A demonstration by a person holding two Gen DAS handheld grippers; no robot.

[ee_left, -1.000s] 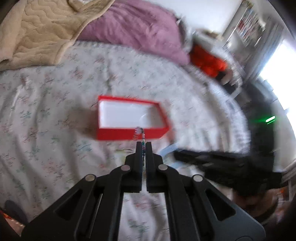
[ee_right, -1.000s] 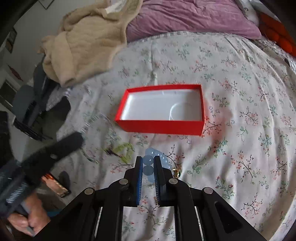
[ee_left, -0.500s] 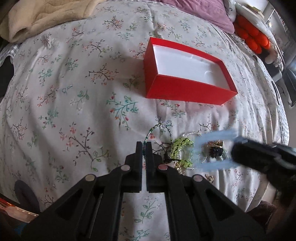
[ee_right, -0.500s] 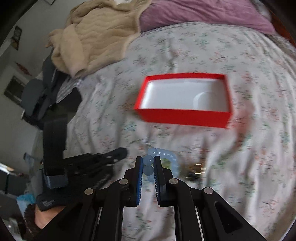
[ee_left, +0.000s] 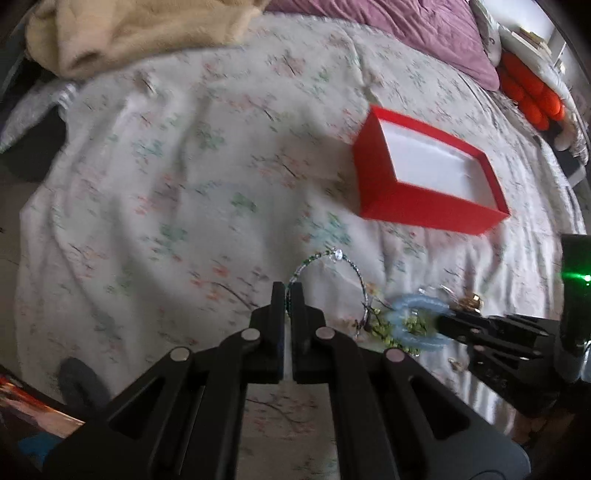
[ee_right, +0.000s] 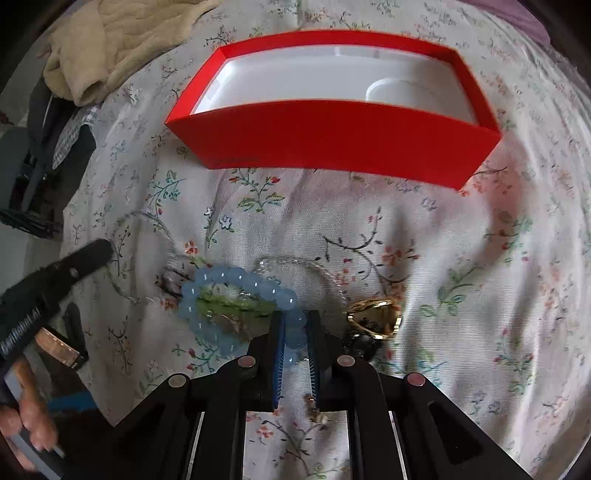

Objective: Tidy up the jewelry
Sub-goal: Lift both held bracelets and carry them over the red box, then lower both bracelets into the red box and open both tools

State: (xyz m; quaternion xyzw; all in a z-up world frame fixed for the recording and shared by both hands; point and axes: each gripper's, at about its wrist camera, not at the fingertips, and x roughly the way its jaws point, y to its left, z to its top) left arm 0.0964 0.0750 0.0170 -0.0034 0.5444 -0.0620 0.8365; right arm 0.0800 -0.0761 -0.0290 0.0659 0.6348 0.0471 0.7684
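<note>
An open red box (ee_right: 332, 133) with a white inside (ee_left: 424, 158) stands on the flowered bedspread. My right gripper (ee_right: 295, 321) is shut on a pale blue bead bracelet (ee_right: 236, 277), whose loop rests over a green beaded piece (ee_right: 236, 308) in a small jewelry pile. My left gripper (ee_left: 288, 291) is shut on a thin green bead strand (ee_left: 336, 254) with a clear stone; its loop lies on the sheet toward the pile. The left wrist view shows the right gripper (ee_left: 443, 321) low at the right with the blue bracelet (ee_left: 417, 321). Seen from the right wrist, the left gripper (ee_right: 99, 251) is at the left.
A gold ring-like piece (ee_right: 375, 314), a clear bead chain (ee_right: 295, 264) and a small gold bit (ee_right: 314, 406) lie by the pile. A beige blanket (ee_left: 129, 33) and purple pillow (ee_left: 406, 26) are at the bed's head. A hand (ee_right: 26, 417) shows bottom left.
Both grippers have come down toward the bedspread with their pieces still held. The blue bracelet now rests on the pile, and the red box looms larger in the right wrist view.
</note>
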